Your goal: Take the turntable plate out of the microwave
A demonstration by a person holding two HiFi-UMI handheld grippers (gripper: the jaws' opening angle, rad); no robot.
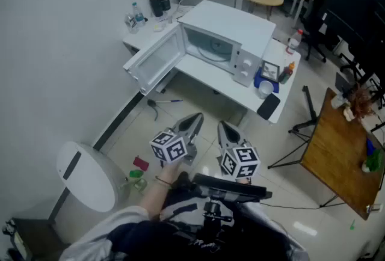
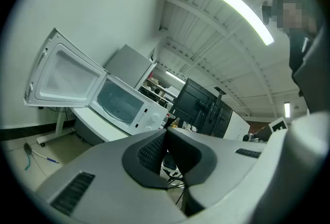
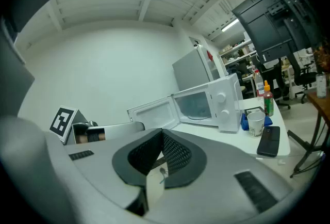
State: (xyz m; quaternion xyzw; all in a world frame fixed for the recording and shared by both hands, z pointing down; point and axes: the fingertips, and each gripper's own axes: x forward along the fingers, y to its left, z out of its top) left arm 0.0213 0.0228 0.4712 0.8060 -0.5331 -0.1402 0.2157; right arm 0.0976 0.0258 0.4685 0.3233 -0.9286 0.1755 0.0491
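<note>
Both claws are pressed together and hold nothing. In the left gripper view the left claw (image 2: pixel 165 135) has its dark ribbed pads meeting at the tip, with only floor and table legs showing past them. In the right gripper view the right claw (image 3: pixel 162 134) is shut the same way, pad against pad. From the head view they sit side by side in front of me, well short of the table (image 1: pixel 210 76), touching nothing. Each carries its marker cube (image 1: pixel 170 147), whose faces show black-and-white square patterns but no letters. The microwave (image 1: pixel 231 31) stands at 12 o'clock from the claws. Its door (image 1: pixel 155 61) is swung wide open toward 9 o'clock, so the cavity is in plain sight. The plate (image 1: pixel 212 47) lies inside on the cavity floor, a pale glass disc, well apart from both claws. On the microwave's right face I can see two round knobs, but any print around them is too small to read. At 4 o'clock from the microwave there is a white cup (image 1: pixel 266 89), and a black phone (image 1: pixel 268 106) lies just beside it at 5 o'clock, near the table's corner. A green bottle (image 1: pixel 289 70) with an orange cap stands at 1 o'clock from the cup, and its label is too small for me to read. A white bin (image 1: pixel 90 172) stands on the floor at 8 o'clock from the left claw.
</note>
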